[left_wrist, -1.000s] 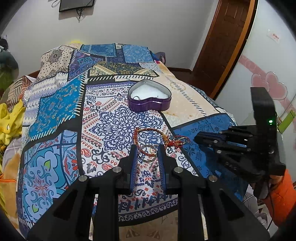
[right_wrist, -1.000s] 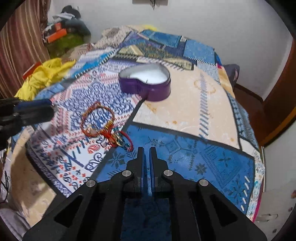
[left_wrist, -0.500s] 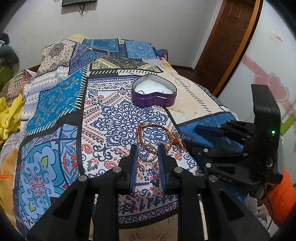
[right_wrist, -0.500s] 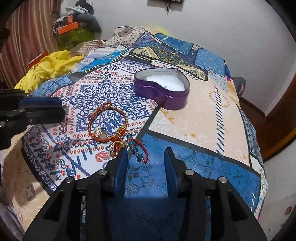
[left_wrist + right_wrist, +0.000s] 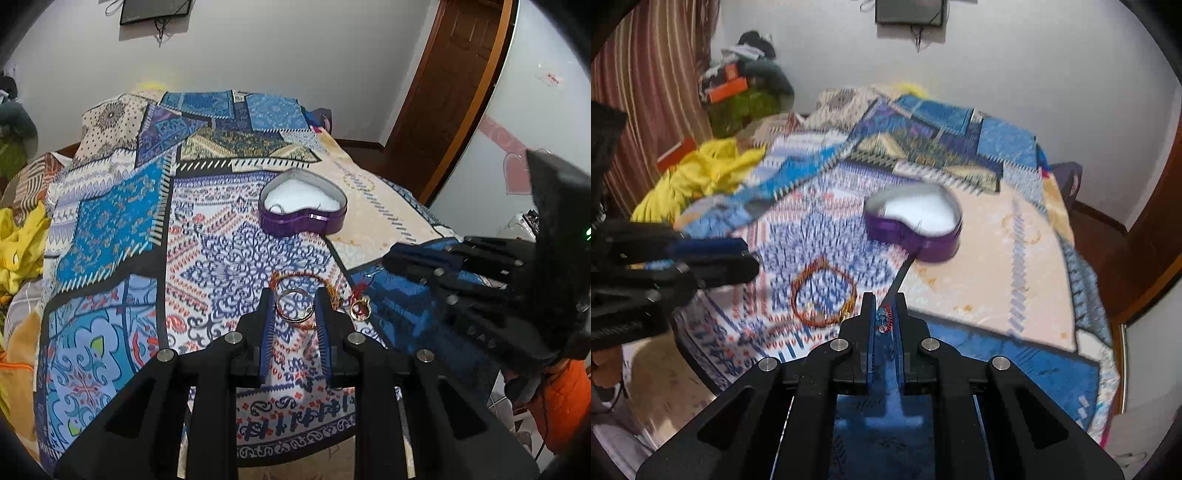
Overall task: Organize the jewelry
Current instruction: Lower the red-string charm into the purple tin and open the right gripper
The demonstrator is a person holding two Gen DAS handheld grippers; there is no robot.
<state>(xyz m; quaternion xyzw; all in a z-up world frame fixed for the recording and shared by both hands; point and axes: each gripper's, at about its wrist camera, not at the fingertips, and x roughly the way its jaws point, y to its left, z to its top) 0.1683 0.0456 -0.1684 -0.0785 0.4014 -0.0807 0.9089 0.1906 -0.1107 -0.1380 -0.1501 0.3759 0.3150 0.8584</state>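
Wide patchwork bedspread [image 5: 122,229] in blues, creams and reds, filling most of both views. Far across it, toward the wall, a purple heart-shaped tin [image 5: 303,212] with a white lining, lid off, upright. Heaped yellow cloth [image 5: 698,173] off the bed's left side.

Nearer the foot of the bed, left gripper [image 5: 293,308] angled downward, part-way closed, its blue-padded fingers [image 5: 266,325] clamped on a thin metal bangle [image 5: 294,305], the ring standing between them and touching both pads. Just under and around that ring, a red-orange cord bracelet [image 5: 314,275] in a loop on the spread.

Beside it, right gripper [image 5: 883,319] pinched almost fully together, a small bunch of red and blue threads [image 5: 884,318] caught at the very tips, apparently the tassel end of the cord bracelet; loop trailing away to the left. Right-wrist view blurred, so the exact join of threads and loop unclear.

Smallest, a gold ring [image 5: 361,309] with a wide band, just beside the left gripper's right finger; whether lying on the spread or hanging on the cord, impossible to tell.
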